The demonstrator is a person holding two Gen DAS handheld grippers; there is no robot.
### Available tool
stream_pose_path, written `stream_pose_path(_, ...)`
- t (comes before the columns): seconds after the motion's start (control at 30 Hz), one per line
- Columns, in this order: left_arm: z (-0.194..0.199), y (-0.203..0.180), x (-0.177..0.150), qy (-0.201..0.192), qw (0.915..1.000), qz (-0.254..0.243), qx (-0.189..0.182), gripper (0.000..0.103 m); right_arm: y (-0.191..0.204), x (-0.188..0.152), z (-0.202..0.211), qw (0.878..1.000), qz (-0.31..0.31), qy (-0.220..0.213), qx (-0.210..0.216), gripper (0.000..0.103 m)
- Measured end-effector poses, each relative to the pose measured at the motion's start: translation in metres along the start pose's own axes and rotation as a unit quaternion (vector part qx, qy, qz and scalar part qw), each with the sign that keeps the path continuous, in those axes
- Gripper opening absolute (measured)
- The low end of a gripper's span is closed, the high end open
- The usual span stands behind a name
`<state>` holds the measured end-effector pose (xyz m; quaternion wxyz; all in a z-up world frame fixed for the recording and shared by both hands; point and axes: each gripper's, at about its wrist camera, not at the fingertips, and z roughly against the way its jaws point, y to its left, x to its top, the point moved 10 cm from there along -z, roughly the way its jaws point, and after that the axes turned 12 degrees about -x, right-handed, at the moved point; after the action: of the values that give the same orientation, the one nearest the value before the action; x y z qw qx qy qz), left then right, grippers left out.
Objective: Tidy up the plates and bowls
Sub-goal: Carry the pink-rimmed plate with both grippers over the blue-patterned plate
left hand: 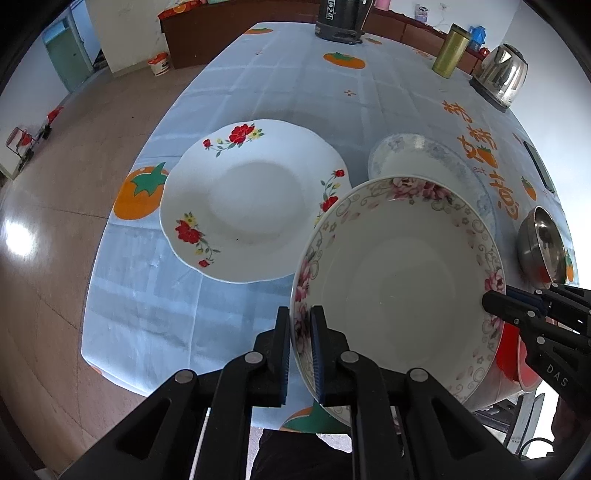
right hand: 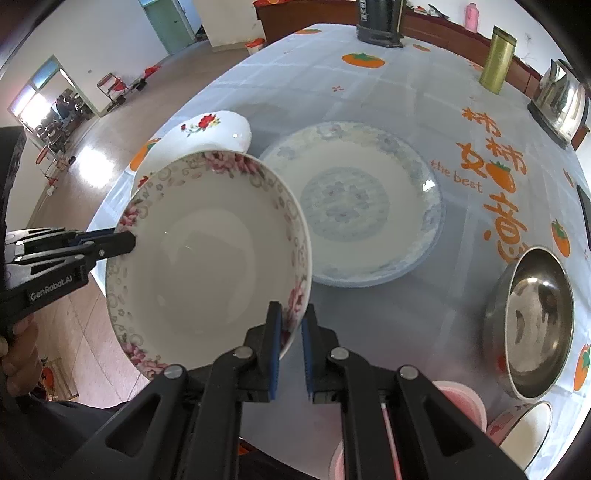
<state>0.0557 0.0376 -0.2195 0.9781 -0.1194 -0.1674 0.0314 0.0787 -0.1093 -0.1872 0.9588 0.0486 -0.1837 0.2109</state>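
Observation:
A pink-flowered plate (left hand: 399, 288) is held tilted above the table, gripped on two sides. My left gripper (left hand: 300, 354) is shut on its near rim; it shows at the left in the right wrist view (right hand: 125, 242). My right gripper (right hand: 291, 350) is shut on the plate's (right hand: 207, 258) opposite rim; it enters from the right in the left wrist view (left hand: 495, 299). A white plate with red flowers (left hand: 255, 199) lies on the table, also seen in the right wrist view (right hand: 207, 129). A blue-patterned plate (right hand: 354, 203) lies beside it, partly hidden in the left wrist view (left hand: 424, 158).
A steel bowl (right hand: 535, 321) sits at the right, with a pink container (right hand: 461, 402) and a flowered bowl (right hand: 524, 428) near the front edge. A gold canister (right hand: 498, 59), a steel kettle (right hand: 561, 99) and a black appliance (right hand: 380, 22) stand at the far side of the persimmon-print tablecloth (left hand: 147, 302).

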Motion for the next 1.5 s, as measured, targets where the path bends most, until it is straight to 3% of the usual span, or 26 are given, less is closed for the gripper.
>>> stream_pose_path(1.5, -0.023, -0.039, 0.046, -0.001, 0.9993, -0.037, -0.01, 0.011, -0.055, 0.029, -0.012, 0.999, -0.036, -0.004, -0.021, 0.011)
